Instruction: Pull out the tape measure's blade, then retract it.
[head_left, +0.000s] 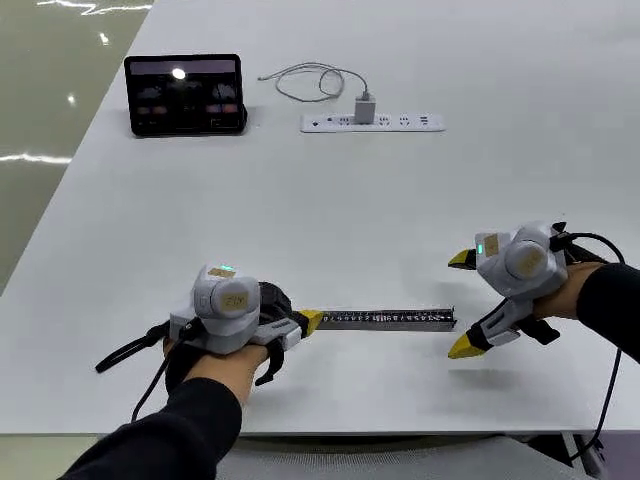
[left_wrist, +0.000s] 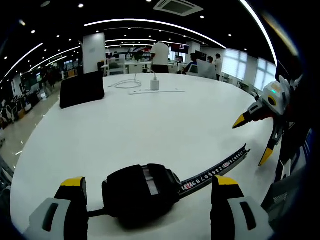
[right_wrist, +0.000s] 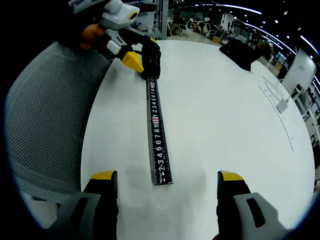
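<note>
A black tape measure case (head_left: 275, 303) lies on the white table (head_left: 330, 210), with its blade (head_left: 385, 320) pulled out flat to the right. My left gripper (head_left: 285, 310) is open and straddles the case (left_wrist: 142, 192), with a gap showing on both sides between the yellow-tipped fingers (left_wrist: 75, 182). My right gripper (head_left: 463, 302) is open just past the blade's free end. Its own view looks down the numbered blade (right_wrist: 157, 130), whose end sits between the jaws untouched. The case (right_wrist: 151, 57) and the left gripper (right_wrist: 142, 55) are at the far end.
A dark tablet (head_left: 185, 95) stands at the back left. A white power strip (head_left: 372, 122) with a plugged charger and a looped cable (head_left: 320, 80) lies behind the middle. The table's near edge runs just below both hands. A grey mesh chair (right_wrist: 45, 135) stands beside the table.
</note>
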